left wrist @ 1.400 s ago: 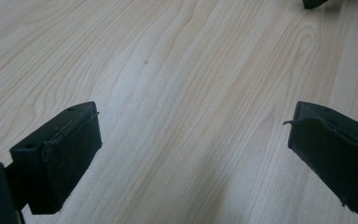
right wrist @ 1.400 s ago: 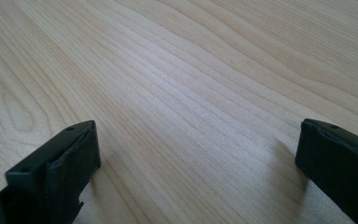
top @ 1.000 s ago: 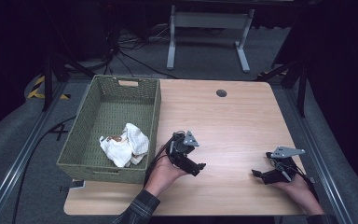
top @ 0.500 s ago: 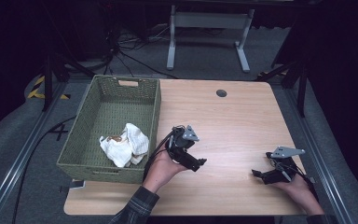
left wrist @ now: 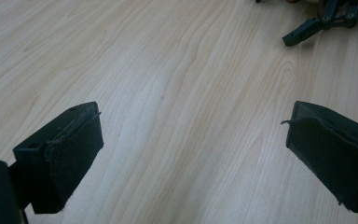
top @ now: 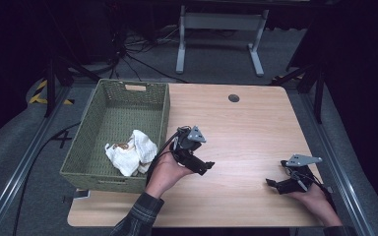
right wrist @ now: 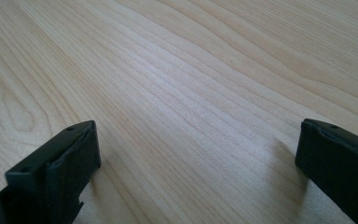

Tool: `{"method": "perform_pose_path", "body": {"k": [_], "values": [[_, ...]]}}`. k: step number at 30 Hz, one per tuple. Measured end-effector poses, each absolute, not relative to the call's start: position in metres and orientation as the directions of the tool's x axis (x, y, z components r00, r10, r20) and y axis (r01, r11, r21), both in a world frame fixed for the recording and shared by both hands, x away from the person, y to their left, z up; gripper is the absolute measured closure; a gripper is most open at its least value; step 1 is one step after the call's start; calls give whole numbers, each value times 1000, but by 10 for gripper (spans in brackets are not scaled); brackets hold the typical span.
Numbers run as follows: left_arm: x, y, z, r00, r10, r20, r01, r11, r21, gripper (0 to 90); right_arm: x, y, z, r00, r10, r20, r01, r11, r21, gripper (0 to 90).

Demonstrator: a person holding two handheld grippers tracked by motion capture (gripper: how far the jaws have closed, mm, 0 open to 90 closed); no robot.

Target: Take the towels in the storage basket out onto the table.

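Gaping wide over bare wood, the left gripper (top: 197, 164) is gripping nothing, and the right gripper (top: 279, 185), well off to its right, is likewise standing spread and empty. Just to the left gripper's left, a crumpled white cloth (top: 130, 151) is lying inside the green basket (top: 98, 178). It is looking soft, light and limp, so pinching a raised fold on top seems the best hold.

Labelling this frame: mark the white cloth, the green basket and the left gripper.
white cloth (top: 131, 152), high view, middle of the crumpled bundle.
green basket (top: 165, 110), high view, its right wall.
left gripper (left wrist: 191, 158), left gripper view, midway between its open fingertips.
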State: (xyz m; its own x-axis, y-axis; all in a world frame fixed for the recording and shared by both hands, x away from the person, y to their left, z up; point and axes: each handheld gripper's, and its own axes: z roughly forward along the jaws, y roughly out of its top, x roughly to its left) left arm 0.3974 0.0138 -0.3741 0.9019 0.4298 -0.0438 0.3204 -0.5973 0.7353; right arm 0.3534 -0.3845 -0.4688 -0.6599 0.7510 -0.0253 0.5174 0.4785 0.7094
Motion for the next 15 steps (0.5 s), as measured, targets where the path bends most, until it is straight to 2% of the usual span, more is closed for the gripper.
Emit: {"method": "perform_pose_path", "body": {"k": [5, 15], "values": [[401, 20, -368, 897, 437, -69, 334, -568, 752, 39, 353, -385, -469, -660, 751, -26, 517, 479, 710, 2], [406, 27, -354, 898, 435, -58, 326, -572, 752, 45, 353, -385, -469, -660, 751, -26, 517, 479, 709, 2]]}}
